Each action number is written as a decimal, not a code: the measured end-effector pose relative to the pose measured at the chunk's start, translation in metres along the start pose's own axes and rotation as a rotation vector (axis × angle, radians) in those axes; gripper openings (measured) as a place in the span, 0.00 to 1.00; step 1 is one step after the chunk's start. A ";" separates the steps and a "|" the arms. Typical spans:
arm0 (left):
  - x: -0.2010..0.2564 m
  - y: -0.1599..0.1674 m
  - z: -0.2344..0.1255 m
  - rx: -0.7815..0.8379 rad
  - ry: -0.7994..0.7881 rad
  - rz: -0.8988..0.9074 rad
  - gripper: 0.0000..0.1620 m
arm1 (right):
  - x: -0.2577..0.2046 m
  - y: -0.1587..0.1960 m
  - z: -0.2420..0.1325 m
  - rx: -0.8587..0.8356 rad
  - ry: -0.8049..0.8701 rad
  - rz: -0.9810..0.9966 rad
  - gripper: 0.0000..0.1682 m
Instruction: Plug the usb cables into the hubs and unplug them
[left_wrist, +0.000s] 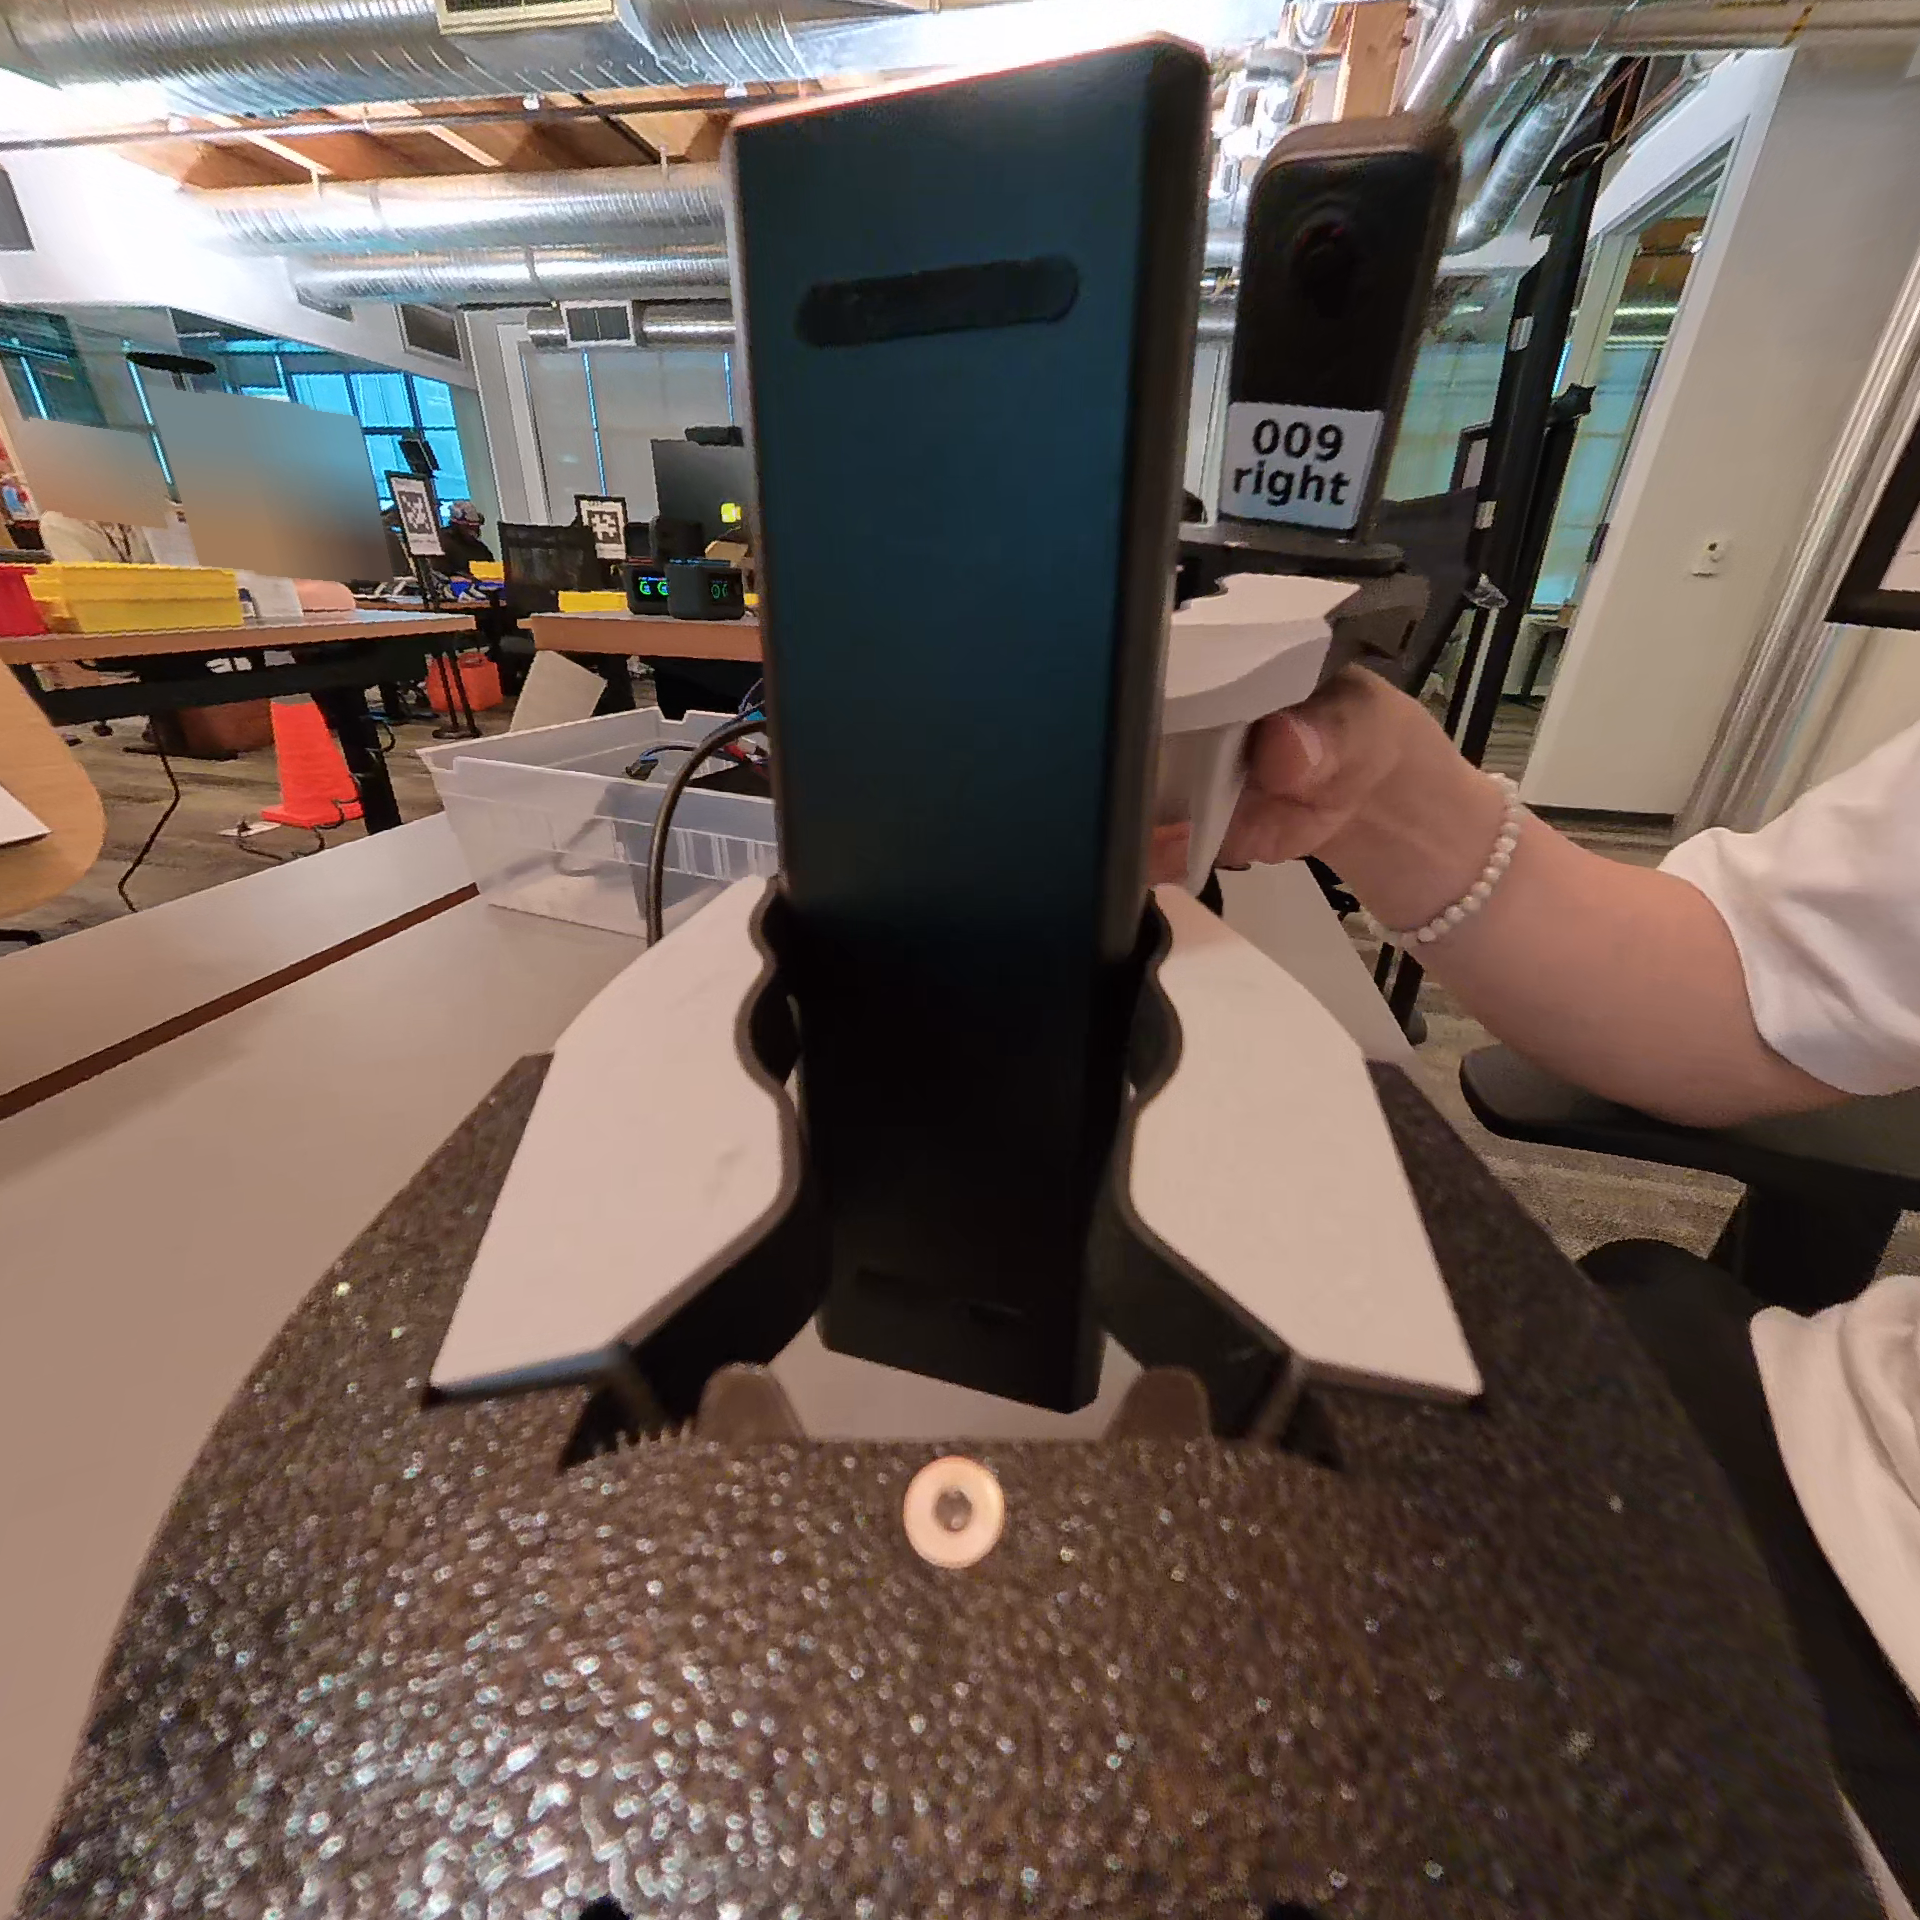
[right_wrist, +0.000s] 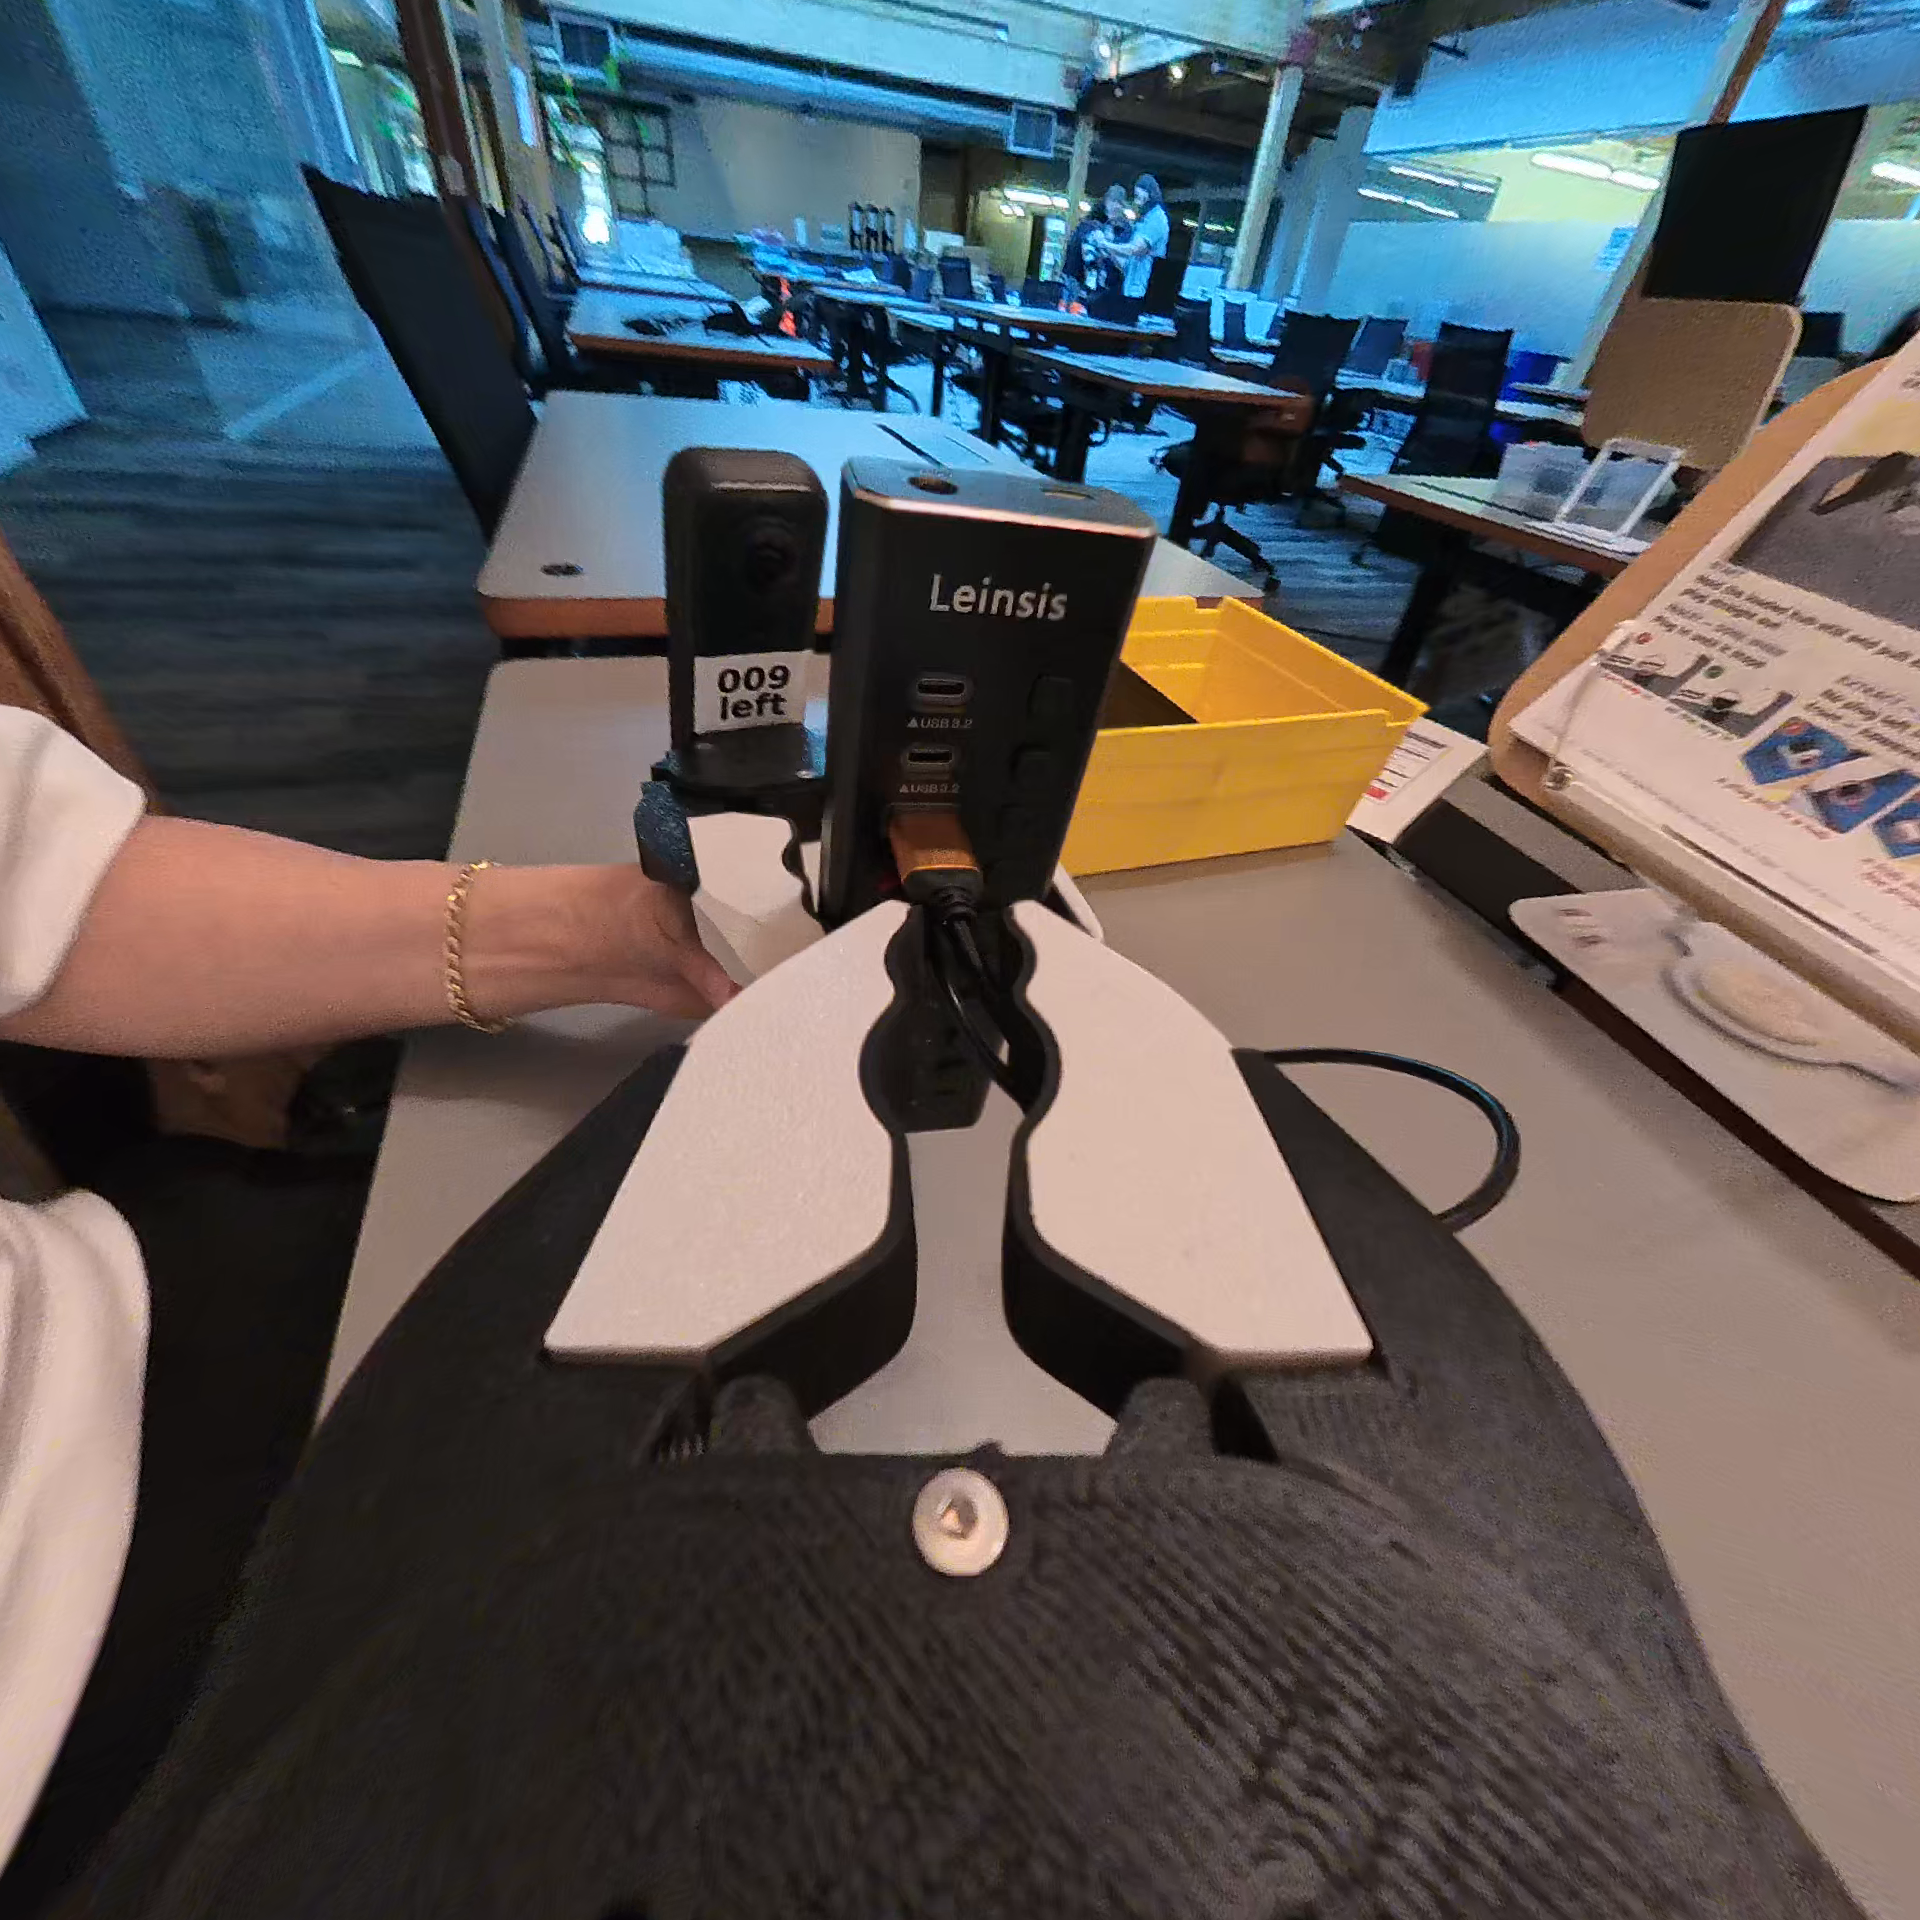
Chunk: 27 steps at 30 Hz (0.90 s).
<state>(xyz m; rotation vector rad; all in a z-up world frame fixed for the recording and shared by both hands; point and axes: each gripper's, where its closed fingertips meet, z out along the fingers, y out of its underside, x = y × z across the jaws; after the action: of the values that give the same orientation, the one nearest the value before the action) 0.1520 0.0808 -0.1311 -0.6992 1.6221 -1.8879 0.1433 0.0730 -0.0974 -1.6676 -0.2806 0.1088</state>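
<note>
A dark upright USB hub (left_wrist: 935, 623) stands clamped between the fingers of my left gripper (left_wrist: 961, 935), its plain back facing that camera. In the right wrist view the hub (right_wrist: 987, 644) shows its port side. An orange-collared USB plug (right_wrist: 935, 847) sits in a lower port. Its black cable (right_wrist: 1486, 1143) runs down between the fingers of my right gripper (right_wrist: 966, 925), which is closed narrowly around it just below the plug, then loops off to the right on the table. A hand holds each gripper.
A clear plastic bin (left_wrist: 582, 821) with cables sits behind the hub. A yellow bin (right_wrist: 1247, 748) stands beyond it. An instruction sheet on a stand (right_wrist: 1766, 665) and a white pad (right_wrist: 1766, 1018) lie at the right on the grey table (right_wrist: 1558, 1351). A black chair (left_wrist: 1766, 1143) is nearby. The grippers are tip to tip, or close to it.
</note>
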 end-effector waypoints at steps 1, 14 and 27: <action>0.000 0.000 0.000 0.003 0.004 -0.002 0.38 | -0.001 0.000 0.001 0.006 -0.010 0.011 0.07; 0.005 0.001 -0.004 0.054 0.056 -0.010 0.38 | -0.011 -0.005 0.004 0.071 -0.104 0.050 0.04; 0.014 0.020 -0.001 -0.127 0.092 0.026 0.38 | -0.025 0.001 0.010 0.020 -0.161 0.035 0.04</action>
<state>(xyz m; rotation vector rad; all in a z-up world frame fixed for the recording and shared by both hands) 0.1427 0.0687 -0.1510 -0.6476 1.8128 -1.8352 0.1173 0.0765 -0.1023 -1.6470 -0.3709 0.2724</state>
